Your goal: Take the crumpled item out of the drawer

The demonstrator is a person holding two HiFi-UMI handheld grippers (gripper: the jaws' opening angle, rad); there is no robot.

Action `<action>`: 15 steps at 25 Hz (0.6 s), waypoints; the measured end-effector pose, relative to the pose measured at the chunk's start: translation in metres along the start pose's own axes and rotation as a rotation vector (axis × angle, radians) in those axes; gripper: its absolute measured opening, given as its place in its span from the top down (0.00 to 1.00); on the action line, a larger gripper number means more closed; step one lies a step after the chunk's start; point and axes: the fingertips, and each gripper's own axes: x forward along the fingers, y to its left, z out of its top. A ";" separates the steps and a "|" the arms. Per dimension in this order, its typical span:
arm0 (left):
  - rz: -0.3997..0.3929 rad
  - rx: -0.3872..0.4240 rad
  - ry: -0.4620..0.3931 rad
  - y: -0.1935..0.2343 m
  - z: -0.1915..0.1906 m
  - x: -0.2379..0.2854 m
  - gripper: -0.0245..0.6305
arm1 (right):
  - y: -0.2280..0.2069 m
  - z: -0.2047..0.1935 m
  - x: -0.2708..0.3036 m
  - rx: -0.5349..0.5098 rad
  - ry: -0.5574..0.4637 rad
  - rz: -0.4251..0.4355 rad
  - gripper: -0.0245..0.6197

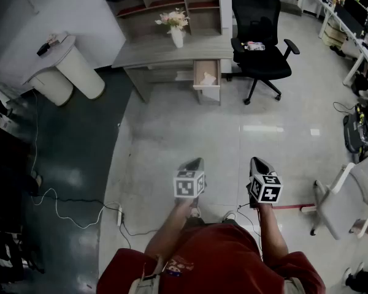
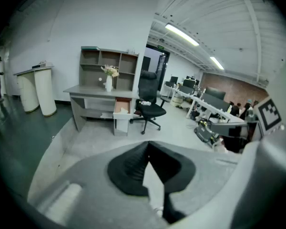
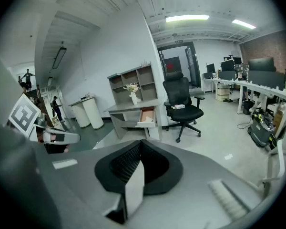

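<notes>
Where the item lies: a pale crumpled paper-like wad (image 1: 209, 77) sits inside the open wood-lined drawer (image 1: 199, 86), toward its front end, under the grey desk (image 1: 165, 52).
Person's stance: well apart from the desk, with bare pale floor between.
Left gripper (image 1: 195, 163): jaws pressed together with nothing between them, held low before the body.
Right gripper (image 1: 258, 162): jaws likewise closed and empty, just beside the left one.
Step in hand: judged to be the approach; the pick is not yet begun.
Doing it well: walk straight at the drawer front, passing left of the black swivel office chair (image 1: 260, 48) near it. Spread one gripper's jaws before reaching in, and descend from above so they clear the drawer walls. Close gently round the wad's bulk, since it looks light and likely to crush or slip.
Watch for: the white cable (image 1: 80, 216) on the floor lies left of the path.
</notes>
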 end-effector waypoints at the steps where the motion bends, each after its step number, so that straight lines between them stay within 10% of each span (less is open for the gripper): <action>1: 0.000 -0.004 -0.001 -0.003 -0.001 0.000 0.97 | -0.002 0.000 -0.001 0.000 0.000 0.003 0.96; 15: 0.024 -0.039 0.029 -0.058 -0.029 0.009 0.97 | -0.046 -0.017 -0.032 0.017 -0.004 0.076 0.96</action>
